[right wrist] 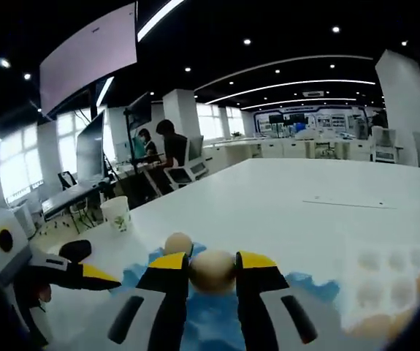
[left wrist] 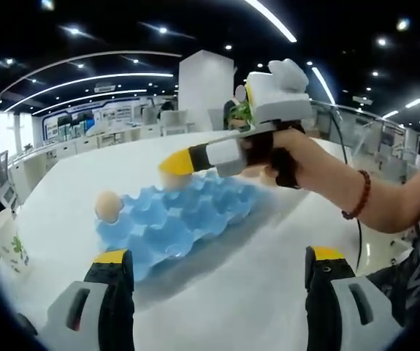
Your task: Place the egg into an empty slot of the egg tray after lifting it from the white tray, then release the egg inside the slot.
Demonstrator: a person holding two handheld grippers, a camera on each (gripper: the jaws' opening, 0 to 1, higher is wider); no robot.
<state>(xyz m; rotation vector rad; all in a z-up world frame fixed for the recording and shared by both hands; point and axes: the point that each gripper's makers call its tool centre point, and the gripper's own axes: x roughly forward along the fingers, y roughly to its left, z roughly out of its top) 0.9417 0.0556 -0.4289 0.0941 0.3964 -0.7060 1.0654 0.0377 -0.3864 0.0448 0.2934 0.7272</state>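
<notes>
One egg sits clamped in the right hand-held gripper at frame bottom, over the blue egg tray; hand reaches from the right. Left hand-held gripper jaws are apart.

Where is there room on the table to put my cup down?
The bare white table beyond the blue tray is wide open. So is the patch between that tray and the left tool. It is crowded over the blue tray, where the right tool holds an egg, and by the white tray.
</notes>
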